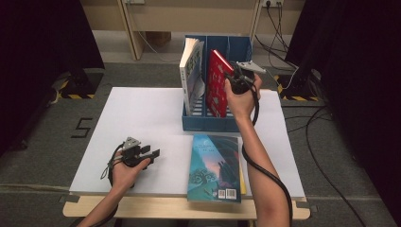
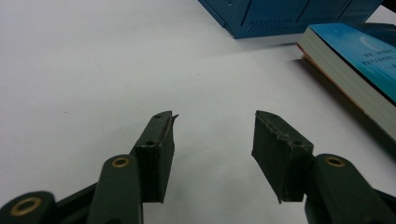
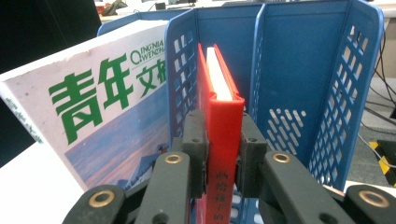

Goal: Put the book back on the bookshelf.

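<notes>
A red book [image 1: 217,85] stands upright in the middle slot of the blue file rack [image 1: 208,124], leaning a little to the left. My right gripper [image 1: 230,75] is shut on its spine near the top. In the right gripper view the two pads [image 3: 252,154] press on either side of the red book's [image 3: 224,116] spine, with the rack's perforated dividers [image 3: 289,70] behind. My left gripper [image 1: 152,153] rests low over the white table sheet [image 1: 142,118] at the front left. Its jaws [image 2: 214,126] stand open with nothing between them.
A white magazine [image 1: 190,75] with green lettering [image 3: 102,107] leans in the rack's left slot. A teal book [image 1: 215,165] lies flat near the table's front edge, on top of a thinner yellow-edged one [image 1: 243,182]. Cables cross the floor at right.
</notes>
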### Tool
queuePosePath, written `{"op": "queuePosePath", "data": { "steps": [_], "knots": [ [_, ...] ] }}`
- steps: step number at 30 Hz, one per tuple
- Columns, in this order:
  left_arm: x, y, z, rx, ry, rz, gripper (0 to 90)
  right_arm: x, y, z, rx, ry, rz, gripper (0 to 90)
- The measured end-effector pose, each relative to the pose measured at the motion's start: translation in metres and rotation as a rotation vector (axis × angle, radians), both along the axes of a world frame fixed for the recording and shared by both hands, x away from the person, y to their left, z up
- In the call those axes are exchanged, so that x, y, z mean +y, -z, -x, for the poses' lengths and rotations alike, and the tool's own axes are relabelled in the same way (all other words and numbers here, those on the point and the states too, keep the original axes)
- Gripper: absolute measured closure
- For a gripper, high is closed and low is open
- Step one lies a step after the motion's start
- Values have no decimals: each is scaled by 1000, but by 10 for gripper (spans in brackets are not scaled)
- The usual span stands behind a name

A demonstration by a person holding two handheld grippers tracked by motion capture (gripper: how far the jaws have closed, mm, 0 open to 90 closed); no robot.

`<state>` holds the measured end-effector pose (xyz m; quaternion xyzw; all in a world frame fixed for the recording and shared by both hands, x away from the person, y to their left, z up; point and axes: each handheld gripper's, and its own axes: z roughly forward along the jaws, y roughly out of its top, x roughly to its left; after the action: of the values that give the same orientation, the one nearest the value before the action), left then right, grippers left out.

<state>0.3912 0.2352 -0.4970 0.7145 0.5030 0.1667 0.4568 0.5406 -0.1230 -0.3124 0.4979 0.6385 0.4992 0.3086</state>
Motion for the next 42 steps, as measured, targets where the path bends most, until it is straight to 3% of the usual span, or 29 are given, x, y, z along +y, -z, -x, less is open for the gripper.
{"op": "queuePosePath", "data": {
  "steps": [13,26,36,42],
  "knots": [
    [-1,0,1,3,0,-1,475,-3,10,22,14,-3,-4,778],
    [0,0,1,2,2,2,475,-2,11,32,5,13,-3,756],
    [0,-1,1,1,3,5,475,0,5,28,8,22,13,729],
    [1,-1,1,-2,1,5,475,0,1,22,40,37,20,722]
  ]
}}
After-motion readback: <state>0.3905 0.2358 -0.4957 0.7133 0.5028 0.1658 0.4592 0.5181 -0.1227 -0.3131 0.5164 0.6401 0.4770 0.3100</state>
